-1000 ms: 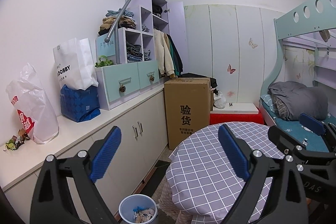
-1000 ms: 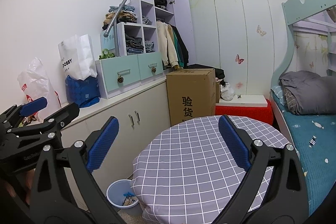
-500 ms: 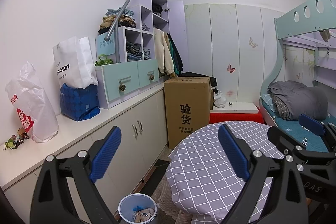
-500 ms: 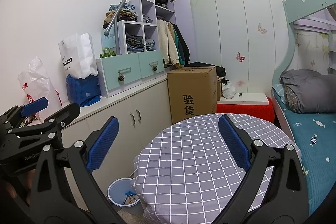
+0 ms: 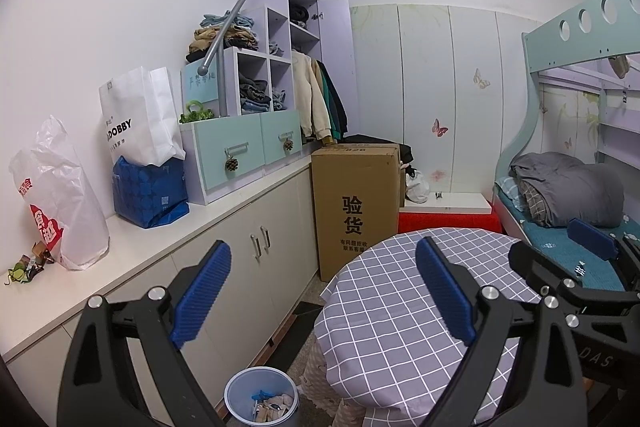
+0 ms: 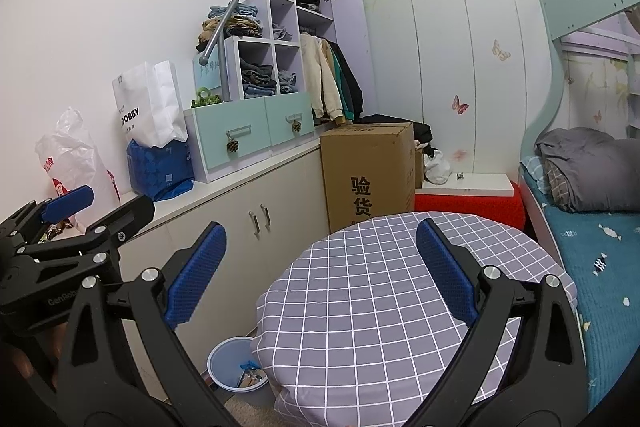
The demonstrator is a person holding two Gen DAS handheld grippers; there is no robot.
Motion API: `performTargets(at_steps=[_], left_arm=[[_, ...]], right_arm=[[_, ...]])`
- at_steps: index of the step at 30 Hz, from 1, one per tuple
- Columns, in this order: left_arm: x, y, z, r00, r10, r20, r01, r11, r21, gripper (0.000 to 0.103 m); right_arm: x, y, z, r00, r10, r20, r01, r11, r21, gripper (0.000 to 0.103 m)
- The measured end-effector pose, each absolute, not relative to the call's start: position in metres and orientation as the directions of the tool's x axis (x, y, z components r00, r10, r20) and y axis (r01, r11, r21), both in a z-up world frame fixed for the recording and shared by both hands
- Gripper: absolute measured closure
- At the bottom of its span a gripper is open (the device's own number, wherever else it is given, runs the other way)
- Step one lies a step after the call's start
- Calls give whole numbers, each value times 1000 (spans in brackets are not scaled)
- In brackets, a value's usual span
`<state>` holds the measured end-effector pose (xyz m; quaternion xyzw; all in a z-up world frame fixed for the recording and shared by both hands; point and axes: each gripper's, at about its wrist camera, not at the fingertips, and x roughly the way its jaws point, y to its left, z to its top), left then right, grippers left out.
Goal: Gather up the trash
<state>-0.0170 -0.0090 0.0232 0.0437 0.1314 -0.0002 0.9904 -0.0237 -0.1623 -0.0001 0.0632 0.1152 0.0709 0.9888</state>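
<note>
A small light-blue trash bin (image 5: 261,401) with wrappers inside stands on the floor between the cabinets and the round table; it also shows in the right wrist view (image 6: 237,363). Crumpled wrappers (image 5: 28,265) lie on the white countertop at far left, beside a white plastic bag (image 5: 60,203). My left gripper (image 5: 322,293) is open and empty, held above the table's left edge. My right gripper (image 6: 320,273) is open and empty over the table. The left gripper also appears at the left of the right wrist view (image 6: 68,201).
A round table with a grey checked cloth (image 6: 380,291) is in front. White countertop (image 5: 140,239) carries a white paper bag (image 5: 138,115), a blue bag (image 5: 150,193) and drawers. A cardboard box (image 5: 356,203) stands behind the table. A bunk bed (image 5: 568,203) is at right.
Both grippers have shifted slightly; the view has barely drifted. Both stay open and empty.
</note>
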Motion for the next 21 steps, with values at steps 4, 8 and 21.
performTargets(at_steps=[4, 8, 21], left_arm=[[-17, -9, 23, 965, 11, -263, 12, 996, 87, 11], [-18, -11, 21, 964, 14, -267, 10, 996, 89, 11], [-16, -10, 22, 963, 14, -270, 10, 996, 87, 11]], right_arm=[[-23, -162, -1, 962, 159, -223, -129, 981, 143, 9], [-22, -162, -1, 960, 162, -229, -131, 981, 145, 9], [-21, -160, -3, 958, 167, -235, -134, 980, 148, 9]])
